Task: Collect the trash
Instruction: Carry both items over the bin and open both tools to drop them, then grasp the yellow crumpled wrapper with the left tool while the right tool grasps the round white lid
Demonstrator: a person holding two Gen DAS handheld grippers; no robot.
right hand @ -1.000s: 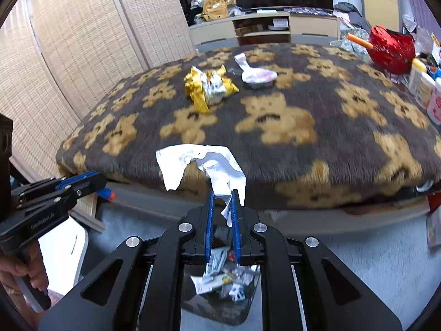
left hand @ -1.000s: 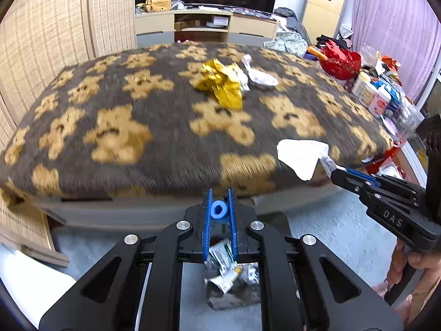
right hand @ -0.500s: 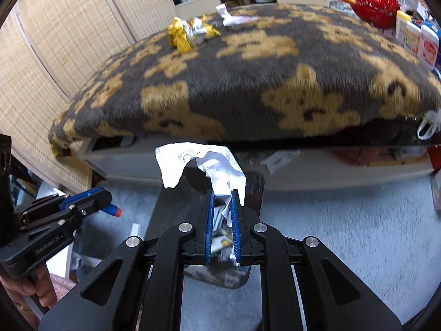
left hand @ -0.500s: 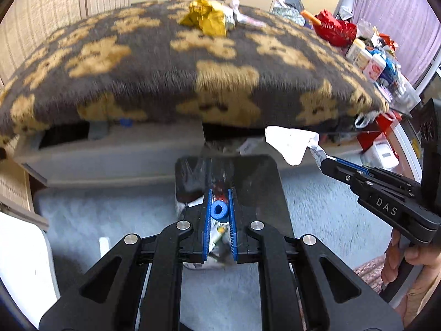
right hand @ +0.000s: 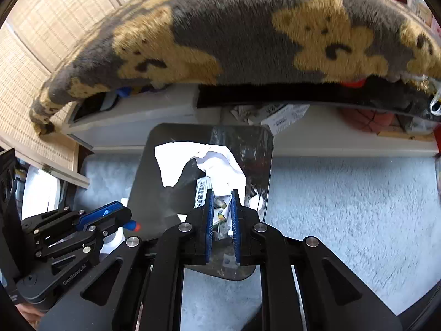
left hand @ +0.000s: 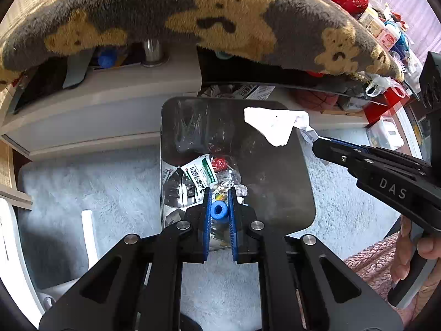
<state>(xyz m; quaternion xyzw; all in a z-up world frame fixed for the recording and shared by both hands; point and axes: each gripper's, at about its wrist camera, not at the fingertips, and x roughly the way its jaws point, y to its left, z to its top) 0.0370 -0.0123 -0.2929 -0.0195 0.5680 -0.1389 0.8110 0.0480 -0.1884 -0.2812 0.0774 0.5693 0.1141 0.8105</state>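
Over the bin [left hand: 275,182] mouth, your right gripper [right hand: 222,209] fingers clench the white tissue [right hand: 171,165], left gripper [left hand: 219,207] fingers clench a blue tube [left hand: 219,210]; release straight down.

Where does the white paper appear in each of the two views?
Left wrist view: white paper at centre right, over the right rim of the bin, pinched at the tip of the right tool.
Right wrist view: white paper at centre, just above this tool's own fingertips, over the bin.
Shared landmark: the dark bin on the pale rug, below the bear-pattern blanket.
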